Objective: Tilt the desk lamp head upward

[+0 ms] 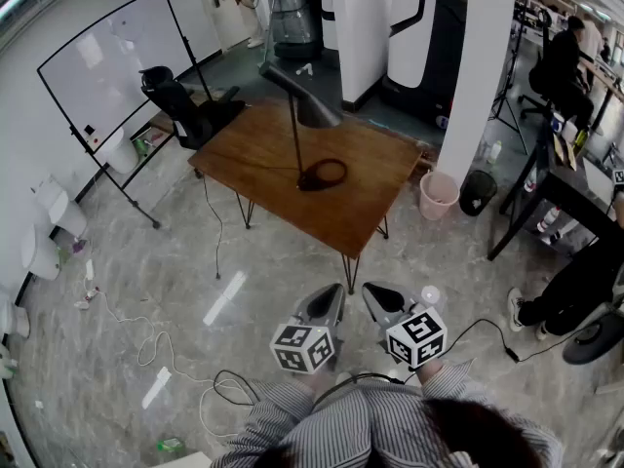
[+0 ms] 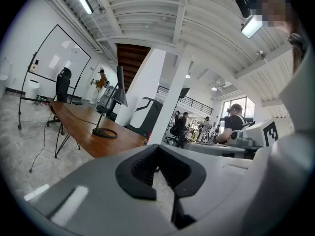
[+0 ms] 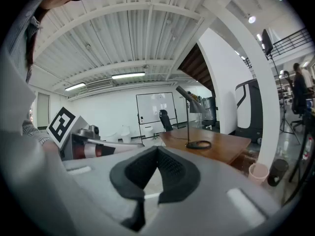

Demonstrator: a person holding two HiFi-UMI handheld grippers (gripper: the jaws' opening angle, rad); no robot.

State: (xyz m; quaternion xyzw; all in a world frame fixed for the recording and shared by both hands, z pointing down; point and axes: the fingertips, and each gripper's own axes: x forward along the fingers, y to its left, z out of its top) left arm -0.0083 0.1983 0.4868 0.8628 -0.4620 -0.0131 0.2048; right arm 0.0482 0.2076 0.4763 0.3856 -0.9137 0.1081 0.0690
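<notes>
A black desk lamp stands on the brown wooden table (image 1: pixel 361 203) in the middle of the head view. Its ring base (image 1: pixel 323 175) rests on the tabletop, a thin stem rises from it, and the cone head (image 1: pixel 304 97) slopes downward. Both grippers hover low over the floor, well short of the table's near corner. My left gripper (image 1: pixel 332 295) and right gripper (image 1: pixel 374 292) sit side by side, both shut and holding nothing. In the left gripper view the left gripper (image 2: pixel 160 173) faces the lamp base (image 2: pixel 105 132); in the right gripper view the right gripper (image 3: pixel 156 173) faces the lamp base (image 3: pixel 198 144).
A whiteboard on a stand (image 1: pixel 117 66) and a black office chair (image 1: pixel 180 100) stand left of the table. A white pillar (image 1: pixel 478 66), a pink bin (image 1: pixel 439 195) and a black bin (image 1: pixel 478 191) are to its right. Cables (image 1: pixel 166 349) trail across the floor. People sit at desks on the right (image 1: pixel 575 281).
</notes>
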